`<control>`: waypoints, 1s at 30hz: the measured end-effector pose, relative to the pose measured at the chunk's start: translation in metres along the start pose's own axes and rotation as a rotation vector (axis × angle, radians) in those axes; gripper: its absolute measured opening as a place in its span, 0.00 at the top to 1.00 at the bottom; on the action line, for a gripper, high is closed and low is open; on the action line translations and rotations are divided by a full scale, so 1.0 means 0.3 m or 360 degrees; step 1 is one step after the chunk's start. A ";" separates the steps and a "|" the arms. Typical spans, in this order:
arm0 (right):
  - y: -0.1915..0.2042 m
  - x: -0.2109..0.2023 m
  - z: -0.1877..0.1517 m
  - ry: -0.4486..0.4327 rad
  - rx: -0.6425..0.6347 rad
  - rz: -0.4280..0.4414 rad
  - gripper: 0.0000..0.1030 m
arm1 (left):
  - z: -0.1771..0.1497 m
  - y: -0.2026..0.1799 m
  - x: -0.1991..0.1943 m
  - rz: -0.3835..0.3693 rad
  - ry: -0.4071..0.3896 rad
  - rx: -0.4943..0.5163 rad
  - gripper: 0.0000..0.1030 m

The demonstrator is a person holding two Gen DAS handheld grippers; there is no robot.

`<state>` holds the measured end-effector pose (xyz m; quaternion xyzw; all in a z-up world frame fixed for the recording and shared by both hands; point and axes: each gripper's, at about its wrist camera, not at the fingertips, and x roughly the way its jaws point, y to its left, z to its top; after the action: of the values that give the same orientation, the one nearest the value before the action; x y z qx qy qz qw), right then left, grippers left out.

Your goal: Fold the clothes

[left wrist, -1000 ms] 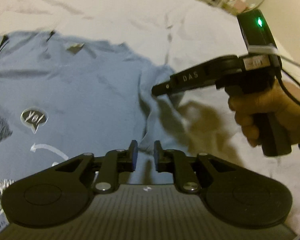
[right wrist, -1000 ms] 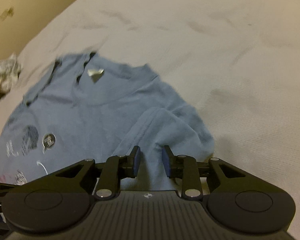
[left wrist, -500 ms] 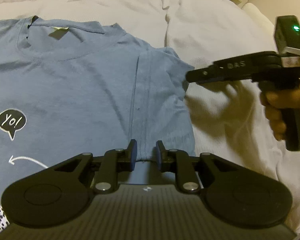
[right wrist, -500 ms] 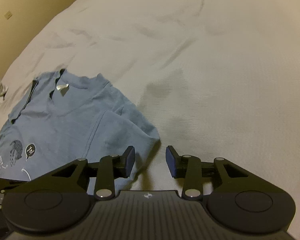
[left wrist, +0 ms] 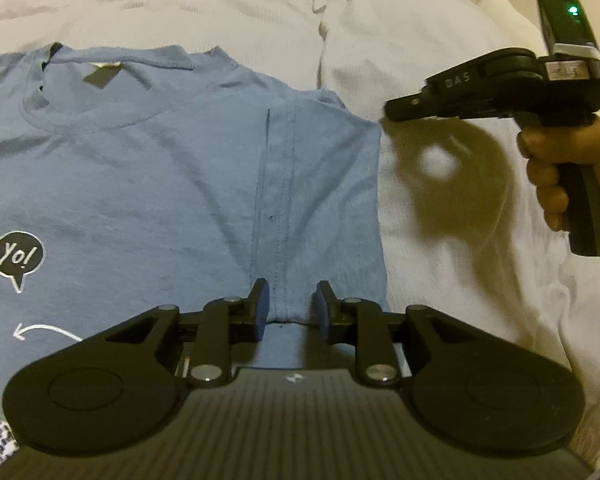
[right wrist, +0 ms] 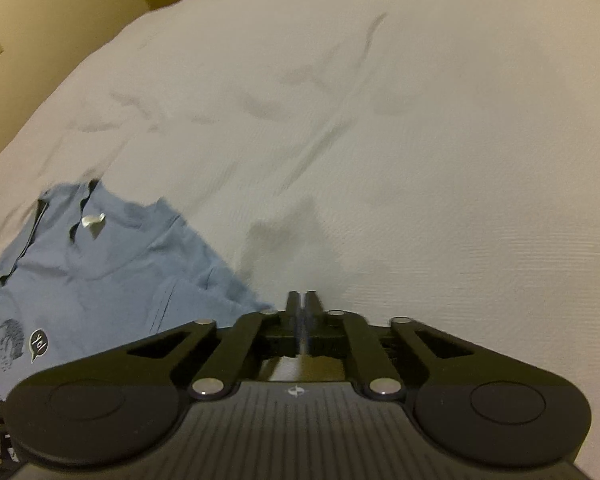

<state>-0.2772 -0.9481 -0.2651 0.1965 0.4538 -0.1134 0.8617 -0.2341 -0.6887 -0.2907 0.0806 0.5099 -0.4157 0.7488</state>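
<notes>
A blue T-shirt lies face up on the white bedspread, its sleeve turned inward along a straight edge, probably the first fold. The left gripper hovers over the sleeve hem, jaws parted and empty. The right gripper, pinched closed on nothing, hangs beside the shirt over bare bedding (likely between grasps). Soft, thin jersey; ribbed quilt.
</notes>
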 end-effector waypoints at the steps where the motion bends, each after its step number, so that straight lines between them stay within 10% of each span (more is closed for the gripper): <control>1: 0.015 -0.022 -0.014 -0.0016 -0.0009 0.0019 0.88 | -0.006 0.001 -0.008 0.0004 0.0000 0.0001 0.79; 9: 0.224 -0.032 -0.268 0.0225 -0.0250 0.0276 0.87 | -0.121 0.016 -0.118 0.0080 0.0029 0.0025 0.77; 30: 0.446 -0.396 -0.624 0.0400 -0.0322 0.0028 0.66 | -0.435 0.195 -0.702 0.0466 0.0079 0.0175 0.54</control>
<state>-0.4321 -0.7435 -0.2310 0.1253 0.5655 -0.0340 0.8144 -0.3120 -0.4663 -0.1947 0.2053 0.4875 -0.3273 0.7830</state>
